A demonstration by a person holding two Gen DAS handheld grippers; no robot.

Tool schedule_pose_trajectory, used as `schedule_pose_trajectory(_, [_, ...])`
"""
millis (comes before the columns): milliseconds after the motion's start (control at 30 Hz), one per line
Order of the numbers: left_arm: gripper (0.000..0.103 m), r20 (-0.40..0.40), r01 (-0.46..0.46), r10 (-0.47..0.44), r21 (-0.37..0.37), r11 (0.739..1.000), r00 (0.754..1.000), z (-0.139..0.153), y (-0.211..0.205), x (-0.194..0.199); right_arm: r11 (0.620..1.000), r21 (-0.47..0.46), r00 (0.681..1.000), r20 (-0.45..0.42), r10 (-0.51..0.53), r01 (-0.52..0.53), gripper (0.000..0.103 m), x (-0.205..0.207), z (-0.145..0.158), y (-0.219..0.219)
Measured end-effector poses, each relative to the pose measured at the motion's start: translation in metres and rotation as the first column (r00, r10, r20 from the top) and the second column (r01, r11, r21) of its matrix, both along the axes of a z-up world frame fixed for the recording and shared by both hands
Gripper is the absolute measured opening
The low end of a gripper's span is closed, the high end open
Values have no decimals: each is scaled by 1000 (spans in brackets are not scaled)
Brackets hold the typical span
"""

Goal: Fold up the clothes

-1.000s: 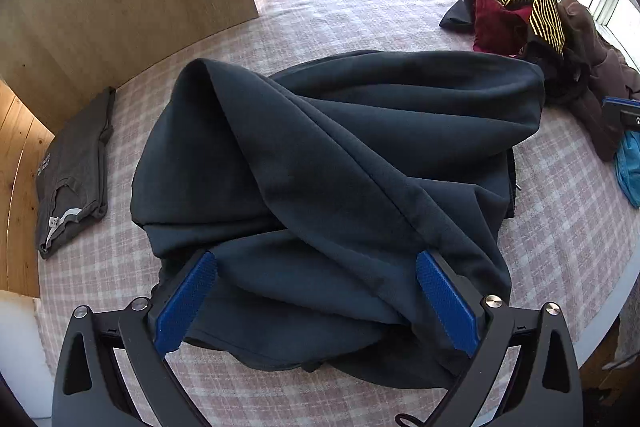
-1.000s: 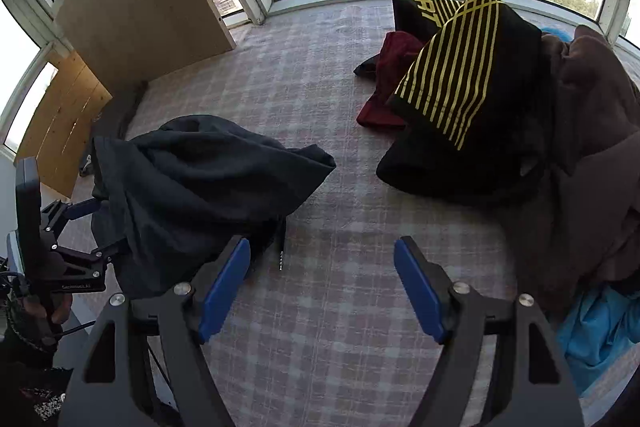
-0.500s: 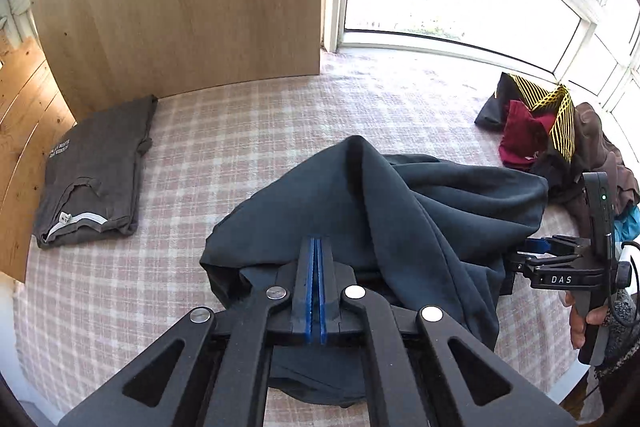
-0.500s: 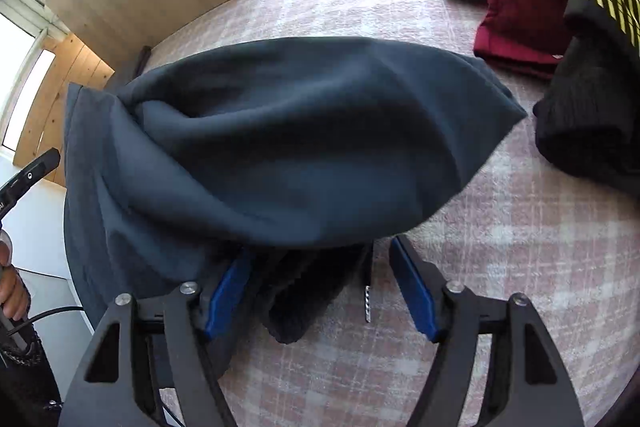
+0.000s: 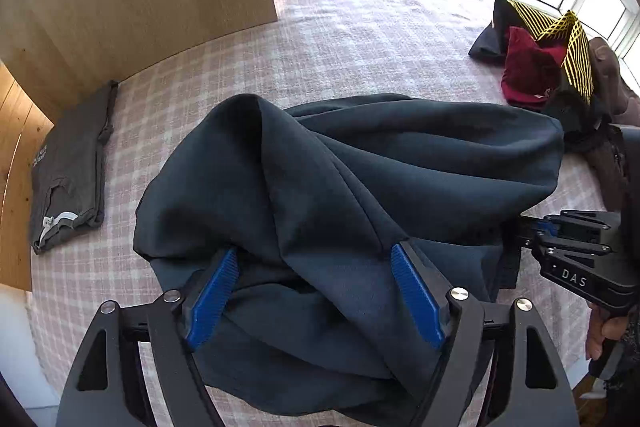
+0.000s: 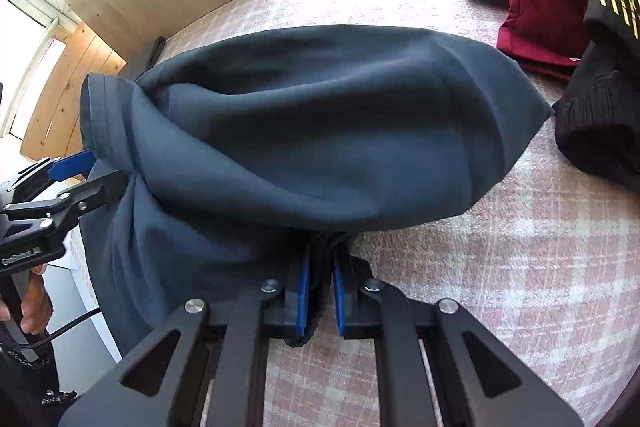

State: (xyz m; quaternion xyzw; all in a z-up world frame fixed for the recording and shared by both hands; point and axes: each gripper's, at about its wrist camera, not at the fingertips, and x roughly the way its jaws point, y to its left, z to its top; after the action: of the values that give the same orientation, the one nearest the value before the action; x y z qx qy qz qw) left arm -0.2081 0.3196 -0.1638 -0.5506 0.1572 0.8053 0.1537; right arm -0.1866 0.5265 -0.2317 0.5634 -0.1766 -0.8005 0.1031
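Nearest in the right wrist view, the right gripper [image 6: 320, 291] has its blue pads nearly together w/ a dark bunch of cloth pinched between them, at the near edge of the dark navy garment [image 6: 312, 123]. In the left wrist view the left gripper [image 5: 316, 299] stands wide, pads spread to either side of a fold; fabric drapes over and between the fingers but nothing is clamped. The garment lies heaped mid-table on the pink plaid tablecloth [image 5: 352, 39], bunched into big soft ridges, its near part draped past the table's front edge. Judging by the thick rounded folds, it's a fleece-type knit: soft, limp, moderately heavy, not slippery, not fragile; it'll sag from any single hold, so prob. best taken at a hem or band corner w/ both grippers spread apart rather than mid-panel. A flat banded hem shows at the far left in the right view, close to the left gripper's finger, a good spot for that side. Both grippers come in low and roughly level from the front edge, pointing across the table; a hand [image 6: 30, 303] wraps the left handle. Farther off: a folded grey shirt [image 5: 68, 171] at left, well apart, and a pile of unfolded clothes [image 5: 552, 67] at right near the window, incl. a maroon piece and a black one w/ yellow stripes.
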Motion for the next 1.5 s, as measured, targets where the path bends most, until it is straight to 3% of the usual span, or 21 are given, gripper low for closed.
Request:
schedule_pose_trajectory(67, [10,-14,16,-16,8,1000,1000,-1,0,-1,1000,-9,1000,-12,-12,12,10,2,1,5])
schedule_pose_trajectory(100, [8,-19,19,-18,23,1000,1000,1,-3,-2,1000,-18,1000,-21,-21,21,10,4,2,9])
schedule_pose_trajectory(267, [4,-44,-60,69,185,981,997,37,-57,-11,994,-89,994,-88,-71,63,9,13,36,27])
schedule_pose_trajectory(367, [1,-72,-124,156,331,935,985,73,-113,-11,993,-111,983,-171,-62,43,9,21,79,28])
schedule_pose_trajectory(433, [0,-149,-187,248,338,923,957,101,-151,-4,997,-77,975,-217,-38,22,9,24,111,23])
schedule_pose_trajectory(467, [0,-195,-208,281,327,922,940,114,-167,0,995,-103,975,-222,-32,9,9,26,121,26])
schedule_pose_trajectory(533, [0,-218,-213,285,302,929,934,123,-187,3,991,-130,974,-227,-18,-12,10,27,136,28])
schedule_pose_trajectory(633, [6,-225,-216,276,257,942,934,123,-206,5,999,-36,983,-185,-2,-5,10,15,121,5])
schedule_pose_trajectory(767, [48,-112,-140,174,261,955,978,85,-170,13,998,-54,993,-111,-26,20,10,21,89,17])
schedule_pose_trajectory(900, [49,6,-55,55,263,963,998,45,-105,18,997,-52,996,-76,-55,51,10,30,67,24])
schedule_pose_trajectory(1067, [59,41,26,-36,218,976,998,17,-30,7,995,-67,995,-63,-84,79,12,38,49,35])
schedule_pose_trajectory(1100, [56,30,54,-61,199,979,998,10,-18,5,995,-67,995,-60,-84,80,13,39,46,36])
schedule_pose_trajectory(1133, [34,26,70,-75,173,982,997,4,-9,2,995,-64,995,-56,-85,81,13,39,42,36])
schedule_pose_trajectory(1167, [0,43,70,-77,158,985,996,-2,-5,-1,995,-60,995,-51,-86,83,17,39,39,36])
schedule_pose_trajectory(1233, [1,85,57,-78,225,973,993,-5,-10,-6,995,-65,996,-31,-82,80,28,39,32,37])
schedule_pose_trajectory(1300, [1,69,52,-72,263,963,995,4,-20,-8,994,-65,995,-18,-94,93,41,39,25,40])
schedule_pose_trajectory(1500, [1,-10,-35,41,337,941,999,48,-84,-21,980,-127,988,-9,-154,151,40,38,5,56])
